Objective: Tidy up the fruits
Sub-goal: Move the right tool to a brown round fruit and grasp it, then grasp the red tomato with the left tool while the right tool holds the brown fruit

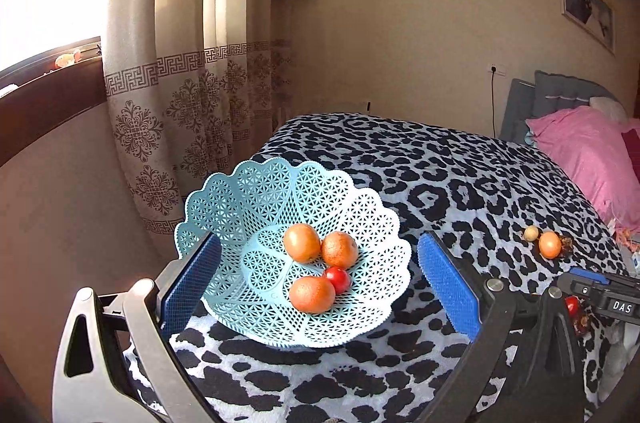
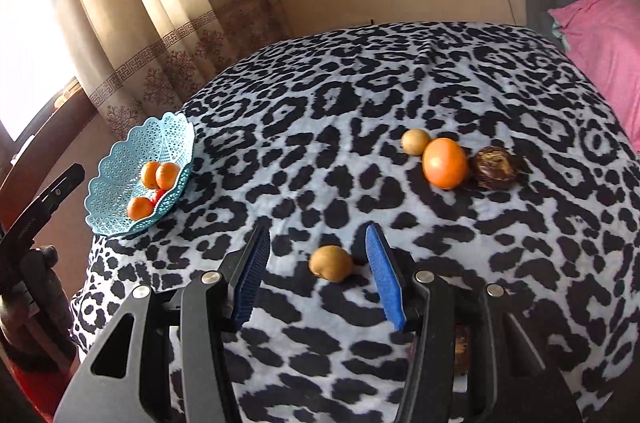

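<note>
A light blue lace basket point(image 1: 256, 199) sits near the corner of the leopard-print bed. It holds three oranges point(image 1: 312, 294) and a small red fruit point(image 1: 338, 279). My left gripper point(image 1: 320, 263) is open, its blue pads on either side of the basket. My right gripper point(image 2: 318, 239) is open just above the blanket. A small yellow-brown fruit point(image 2: 330, 263) lies between its fingers, nearer the right pad point(image 2: 384, 279). Farther back lie an orange point(image 2: 445, 163), a small pale fruit point(image 2: 416, 142) and a dark shrivelled fruit point(image 2: 496, 167).
The bed's edge drops off left of the basket point(image 2: 120, 231) toward patterned curtains point(image 1: 168, 127) and a window sill. Pink pillows point(image 1: 588, 159) and a grey headboard point(image 1: 560, 95) lie at the far right. A reddish item point(image 1: 572, 305) shows beside the right gripper's body.
</note>
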`<state>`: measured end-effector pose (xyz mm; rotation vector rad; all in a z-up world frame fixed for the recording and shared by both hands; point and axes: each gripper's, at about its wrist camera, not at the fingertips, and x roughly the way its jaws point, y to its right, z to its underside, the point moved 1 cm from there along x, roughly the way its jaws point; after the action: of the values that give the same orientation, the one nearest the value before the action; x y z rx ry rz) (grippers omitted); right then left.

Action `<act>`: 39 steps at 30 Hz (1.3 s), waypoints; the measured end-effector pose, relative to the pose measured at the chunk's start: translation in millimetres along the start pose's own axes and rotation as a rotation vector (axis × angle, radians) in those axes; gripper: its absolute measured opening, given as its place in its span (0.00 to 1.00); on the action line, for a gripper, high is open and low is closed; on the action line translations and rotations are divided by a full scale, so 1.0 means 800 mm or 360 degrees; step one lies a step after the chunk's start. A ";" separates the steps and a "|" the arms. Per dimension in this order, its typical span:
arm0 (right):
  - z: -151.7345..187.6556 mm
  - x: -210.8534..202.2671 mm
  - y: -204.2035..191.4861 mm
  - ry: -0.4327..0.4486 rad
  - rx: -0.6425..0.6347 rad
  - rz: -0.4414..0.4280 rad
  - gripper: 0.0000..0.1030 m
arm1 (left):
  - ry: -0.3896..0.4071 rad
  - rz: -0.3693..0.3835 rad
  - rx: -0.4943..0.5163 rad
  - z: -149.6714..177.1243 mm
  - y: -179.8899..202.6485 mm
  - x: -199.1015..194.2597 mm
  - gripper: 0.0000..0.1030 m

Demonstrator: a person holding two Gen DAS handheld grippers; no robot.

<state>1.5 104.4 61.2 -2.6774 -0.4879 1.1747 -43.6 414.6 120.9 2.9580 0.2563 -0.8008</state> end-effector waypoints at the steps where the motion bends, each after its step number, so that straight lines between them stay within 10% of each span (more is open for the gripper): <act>1: 0.003 -0.005 0.009 0.0008 0.0009 0.0026 0.49 | -0.0008 0.0006 0.0006 0.002 0.004 0.001 0.97; 39: 0.071 0.001 0.064 -0.0194 -0.0123 0.0261 0.42 | -0.0150 0.0212 0.0267 0.026 0.133 0.023 0.97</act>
<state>-28.1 59.2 7.7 -2.7678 -0.3429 1.3975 -19.5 310.1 96.1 3.0381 -0.0139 -0.9858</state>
